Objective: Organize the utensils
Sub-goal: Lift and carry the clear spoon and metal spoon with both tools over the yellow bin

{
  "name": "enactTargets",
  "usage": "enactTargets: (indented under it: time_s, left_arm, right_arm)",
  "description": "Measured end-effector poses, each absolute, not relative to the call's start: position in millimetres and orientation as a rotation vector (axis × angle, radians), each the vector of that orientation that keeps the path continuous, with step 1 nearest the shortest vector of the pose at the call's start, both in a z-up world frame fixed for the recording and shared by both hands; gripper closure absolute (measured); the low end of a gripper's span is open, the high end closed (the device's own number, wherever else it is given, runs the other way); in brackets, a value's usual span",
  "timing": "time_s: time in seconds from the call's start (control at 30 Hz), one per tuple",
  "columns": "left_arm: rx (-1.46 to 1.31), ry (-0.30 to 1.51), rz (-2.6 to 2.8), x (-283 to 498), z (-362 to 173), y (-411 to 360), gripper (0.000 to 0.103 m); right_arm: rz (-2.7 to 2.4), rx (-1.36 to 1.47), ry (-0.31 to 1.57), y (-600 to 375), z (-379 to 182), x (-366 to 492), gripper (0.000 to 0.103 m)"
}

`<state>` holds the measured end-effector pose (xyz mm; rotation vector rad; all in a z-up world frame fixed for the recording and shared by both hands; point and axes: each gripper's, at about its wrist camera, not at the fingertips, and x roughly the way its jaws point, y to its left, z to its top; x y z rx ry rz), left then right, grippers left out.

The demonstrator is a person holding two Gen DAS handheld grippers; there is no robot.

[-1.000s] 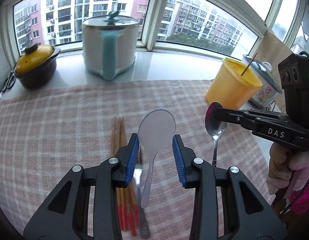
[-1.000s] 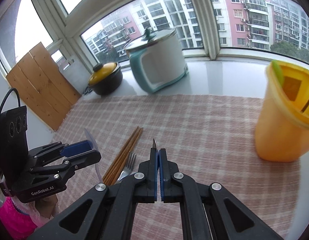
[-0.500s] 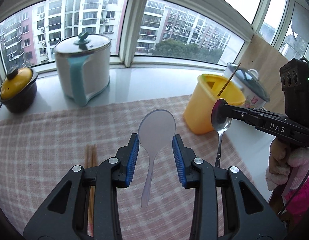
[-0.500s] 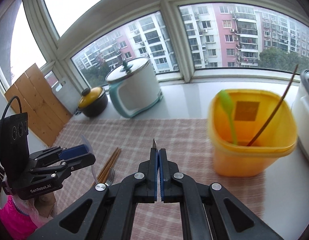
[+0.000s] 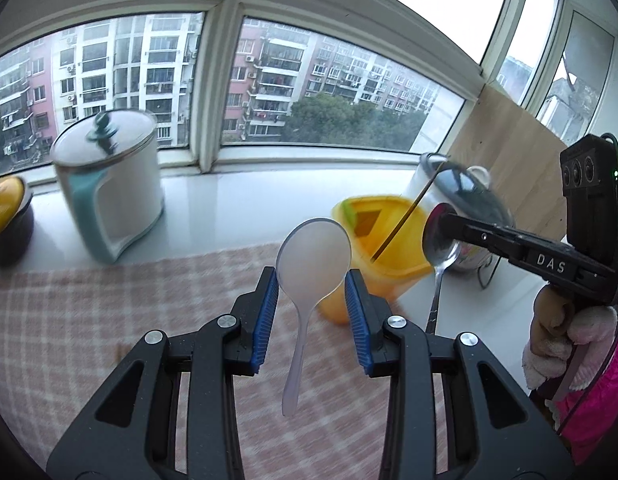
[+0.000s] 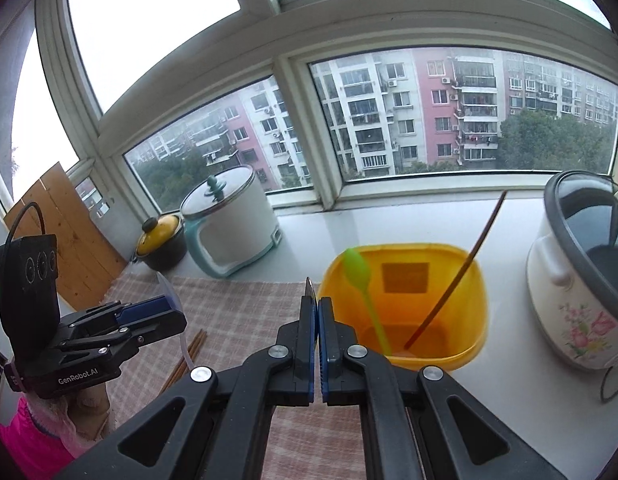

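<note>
The left gripper [image 5: 311, 280] stands partly open, its blue pads pressed on the edges of a clear plastic rice scoop [image 5: 309, 268], bowl up and handle hanging below. The scoop looks light, thin and smooth, so held by its rim it could likely swivel or slip; the neck just under the bowl seems the surer place to pinch. The right gripper [image 6: 317, 312] is fully closed on a metal spoon [image 5: 440, 252], gripped at the bowl with the handle dangling; it is stiff, heavier and slick. Just ahead stands the yellow tub [image 6: 475, 280], already holding a green spoon [image 6: 363, 288] and a chopstick [image 6: 465, 268]. More chopsticks [image 6: 187, 354] lie on the checked cloth [image 6: 245, 304].
</note>
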<state>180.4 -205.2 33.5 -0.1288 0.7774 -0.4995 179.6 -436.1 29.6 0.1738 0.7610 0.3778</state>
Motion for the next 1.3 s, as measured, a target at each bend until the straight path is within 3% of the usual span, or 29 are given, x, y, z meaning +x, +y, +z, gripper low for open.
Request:
enactTargets:
  time_s: [0.63, 1.3]
  left_arm:
    - [-0.144, 0.716, -0.56, 233, 72, -281, 0.069]
    - [-0.159, 0.723, -0.559, 266, 62, -304, 0.069]
  right_arm:
    - [0.305, 0.154, 0.678, -495, 63, 223, 0.103]
    - [0.198, 0.165, 0.666, -529, 53, 258, 0.103]
